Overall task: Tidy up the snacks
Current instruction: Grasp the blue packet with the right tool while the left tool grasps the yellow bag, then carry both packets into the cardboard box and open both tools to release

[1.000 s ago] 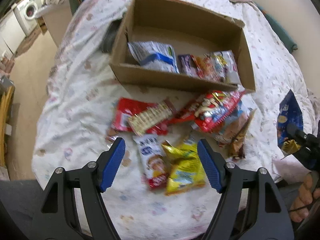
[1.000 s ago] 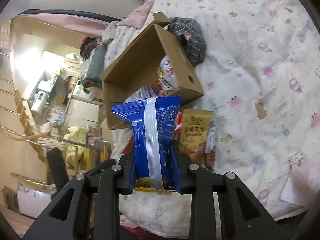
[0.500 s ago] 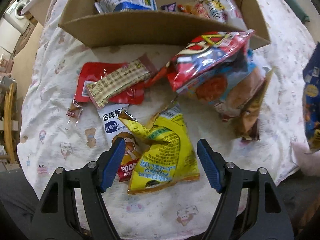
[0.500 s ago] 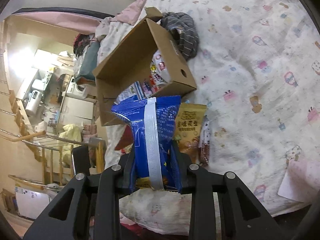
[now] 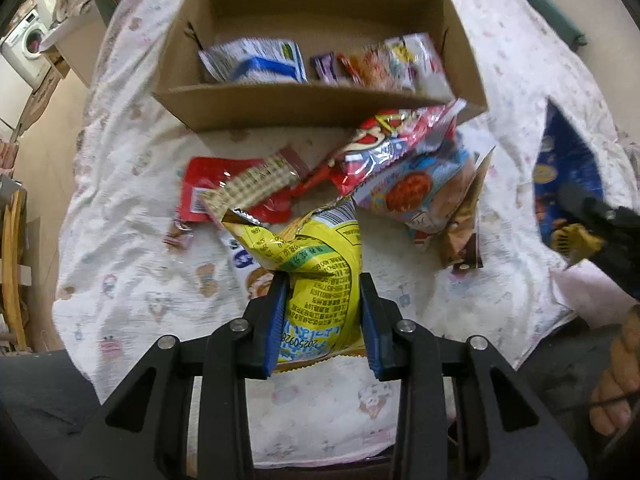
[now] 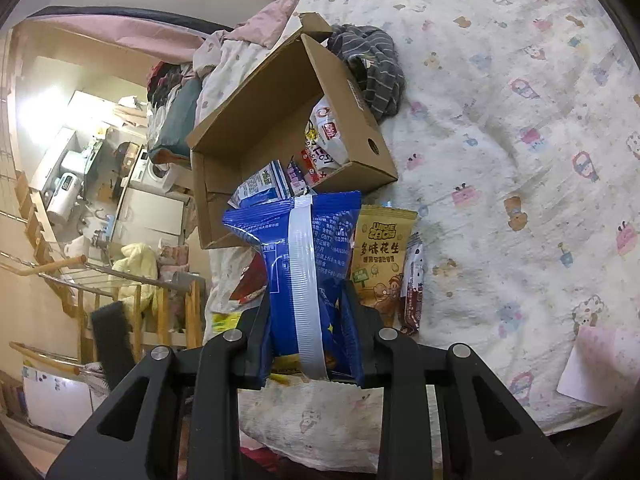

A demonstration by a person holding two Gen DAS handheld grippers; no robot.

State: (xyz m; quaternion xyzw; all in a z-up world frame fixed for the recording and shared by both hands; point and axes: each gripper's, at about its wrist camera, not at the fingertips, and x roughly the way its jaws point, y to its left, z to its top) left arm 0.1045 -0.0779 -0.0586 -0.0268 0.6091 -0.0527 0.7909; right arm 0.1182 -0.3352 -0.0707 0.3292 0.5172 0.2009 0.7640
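The yellow snack bag is squeezed between the two sides of the left tool, with its long side pointing straight out ahead. The cardboard box sits straight in front of this tool, past the loose snacks on the bed. The right tool is squeezed on a blue snack bag, and the box lies ahead of it too. The left tool looks nearer to the box.

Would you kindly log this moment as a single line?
left gripper: shut on yellow bag | right gripper: shut on blue bag | cardboard box: partly filled
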